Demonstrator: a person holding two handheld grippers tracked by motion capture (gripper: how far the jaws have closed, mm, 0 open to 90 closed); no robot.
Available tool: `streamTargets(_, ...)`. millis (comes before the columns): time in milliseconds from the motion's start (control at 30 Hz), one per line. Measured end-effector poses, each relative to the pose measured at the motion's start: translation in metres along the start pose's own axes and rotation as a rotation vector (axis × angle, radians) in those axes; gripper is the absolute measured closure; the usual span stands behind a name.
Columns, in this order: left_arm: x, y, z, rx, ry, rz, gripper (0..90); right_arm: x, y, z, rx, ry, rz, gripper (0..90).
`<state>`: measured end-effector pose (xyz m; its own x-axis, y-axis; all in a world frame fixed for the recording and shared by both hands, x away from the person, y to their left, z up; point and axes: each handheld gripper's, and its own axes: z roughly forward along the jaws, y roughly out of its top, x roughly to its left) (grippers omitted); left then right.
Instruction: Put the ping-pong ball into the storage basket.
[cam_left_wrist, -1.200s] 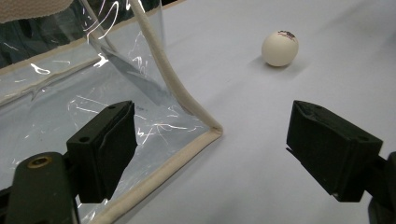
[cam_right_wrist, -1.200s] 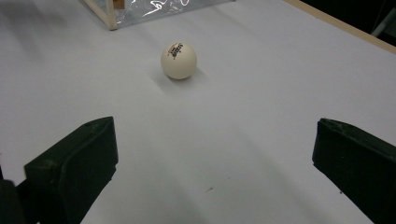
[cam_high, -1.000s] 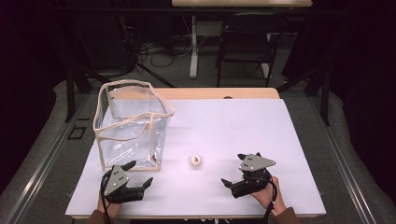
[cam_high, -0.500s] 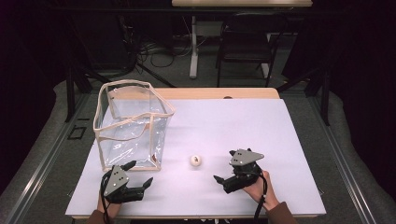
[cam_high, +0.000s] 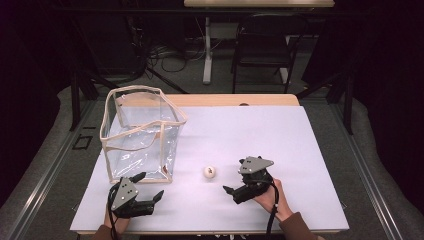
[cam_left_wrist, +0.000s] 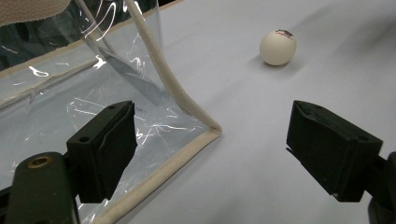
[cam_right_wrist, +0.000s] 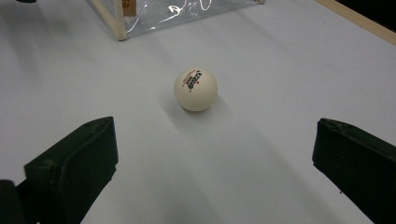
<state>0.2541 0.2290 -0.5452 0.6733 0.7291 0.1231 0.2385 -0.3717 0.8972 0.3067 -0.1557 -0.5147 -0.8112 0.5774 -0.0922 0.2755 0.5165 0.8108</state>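
A white ping-pong ball (cam_high: 210, 172) with a small printed mark lies on the white table top (cam_high: 260, 130), just right of a clear plastic bag with a beige rim (cam_high: 140, 135). My right gripper (cam_high: 234, 187) is open a short way right of the ball and faces it; in the right gripper view the ball (cam_right_wrist: 195, 89) sits ahead of the wide-apart jaws, not between them. My left gripper (cam_high: 150, 186) is open near the table's front edge, in front of the bag's near corner (cam_left_wrist: 210, 133). The ball (cam_left_wrist: 278, 47) lies farther off in the left gripper view.
The bag stands upright at the table's left, its top open. Beyond the table's wooden far edge (cam_high: 235, 100) are a chair (cam_high: 260, 55), a table leg and cables on the floor. Bare table surface stretches to the right and back.
My right gripper has moved left and a little forward toward the ball. The left gripper, the ball and the bag have stayed where they were.
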Motion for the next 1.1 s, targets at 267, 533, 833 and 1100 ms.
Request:
streamTargets(267,0.000,0.000,0.000,0.001,0.000,0.003,16.1,-0.001,0.006,0.010,0.008,0.009,-0.002,0.0)
streamTargets(533,0.000,0.000,0.001,0.004,-0.005,0.008,16.1,-0.002,0.010,0.022,0.016,0.018,-0.002,0.0)
streamTargets(833,0.000,0.000,0.001,0.001,-0.005,0.007,16.1,-0.004,0.015,0.031,0.020,0.025,-0.003,0.0)
streamTargets(1100,0.000,0.000,0.001,0.000,-0.007,0.009,16.1,-0.004,0.019,0.040,0.024,0.027,-0.005,0.0)
